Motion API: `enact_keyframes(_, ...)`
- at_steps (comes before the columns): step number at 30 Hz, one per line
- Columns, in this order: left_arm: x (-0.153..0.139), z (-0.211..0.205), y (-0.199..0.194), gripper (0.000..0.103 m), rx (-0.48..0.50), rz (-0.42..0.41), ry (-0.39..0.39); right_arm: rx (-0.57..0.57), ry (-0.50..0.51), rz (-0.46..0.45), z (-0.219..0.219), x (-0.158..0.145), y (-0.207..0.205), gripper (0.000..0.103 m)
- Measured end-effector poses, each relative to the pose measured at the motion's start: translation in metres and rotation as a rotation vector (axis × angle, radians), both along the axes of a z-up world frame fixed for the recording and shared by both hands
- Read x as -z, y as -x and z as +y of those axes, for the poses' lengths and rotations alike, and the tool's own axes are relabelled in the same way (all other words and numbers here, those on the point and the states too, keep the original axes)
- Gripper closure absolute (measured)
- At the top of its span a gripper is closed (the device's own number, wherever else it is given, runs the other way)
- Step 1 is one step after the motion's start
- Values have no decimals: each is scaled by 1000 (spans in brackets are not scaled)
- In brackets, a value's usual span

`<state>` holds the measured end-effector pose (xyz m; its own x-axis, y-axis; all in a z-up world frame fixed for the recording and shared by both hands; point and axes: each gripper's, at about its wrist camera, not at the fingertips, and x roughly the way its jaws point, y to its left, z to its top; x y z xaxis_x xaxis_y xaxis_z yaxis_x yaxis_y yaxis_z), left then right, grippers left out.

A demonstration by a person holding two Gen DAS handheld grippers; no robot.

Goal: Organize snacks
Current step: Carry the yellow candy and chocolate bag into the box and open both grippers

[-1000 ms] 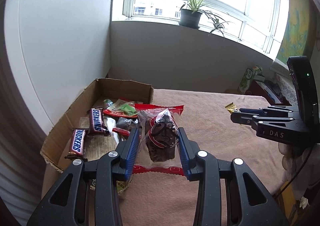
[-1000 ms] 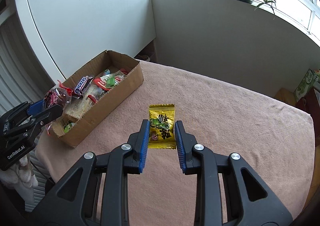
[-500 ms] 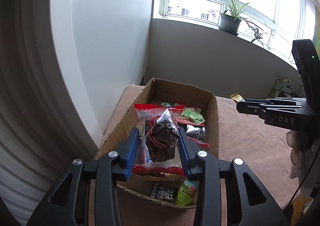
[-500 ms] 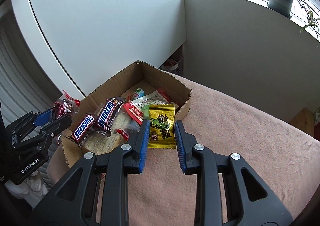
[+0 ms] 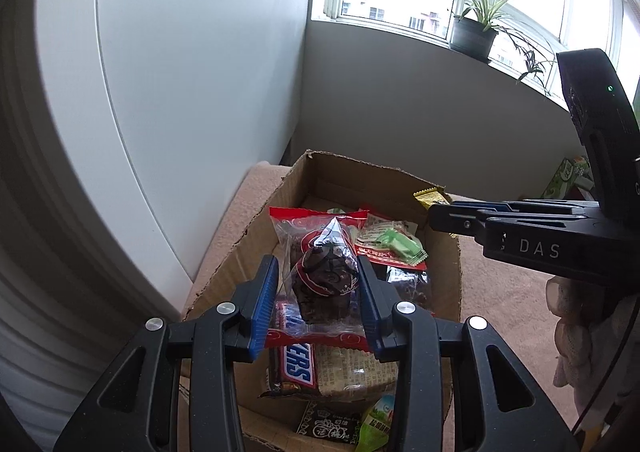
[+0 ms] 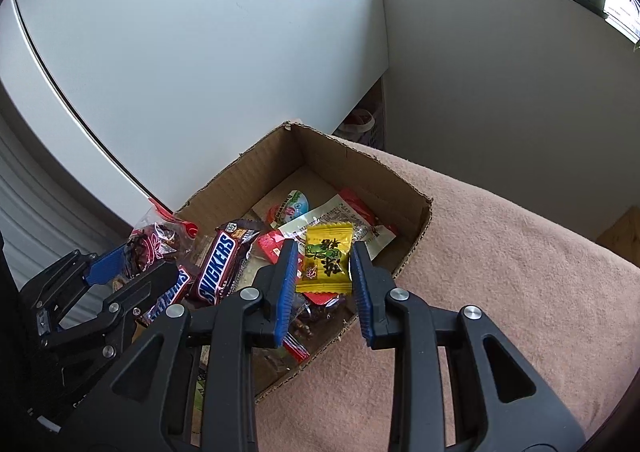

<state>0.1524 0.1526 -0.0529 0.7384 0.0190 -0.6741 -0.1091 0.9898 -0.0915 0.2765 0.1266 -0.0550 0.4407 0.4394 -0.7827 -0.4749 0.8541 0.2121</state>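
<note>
Right gripper (image 6: 322, 284) jaws opening around flat yellow foil candy packet (image 6: 326, 259), directly above brown cardboard box (image 6: 404, 220); left gripper (image 5: 318, 302) clamped on clear red-edged dark-snack bag (image 5: 322, 276), also over box.

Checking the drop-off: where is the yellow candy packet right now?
In the right wrist view, the yellow candy packet sits between the opening right gripper jaws, above the cardboard box.

Home, windowsill plant (image 5: 474, 34) (potted), blanket-covered table (image 6: 500, 292)
</note>
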Motion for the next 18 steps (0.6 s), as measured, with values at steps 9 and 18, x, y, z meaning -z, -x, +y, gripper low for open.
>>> enact_keyframes(9, 1, -1, -3, 45, -2, 0, -14, 29, -22, -8, -8, 4, -4, 31)
enact_keyframes(18, -1, -4, 2, 35, 3, -3, -21, 41, -19, -39, -14, -2, -1, 9)
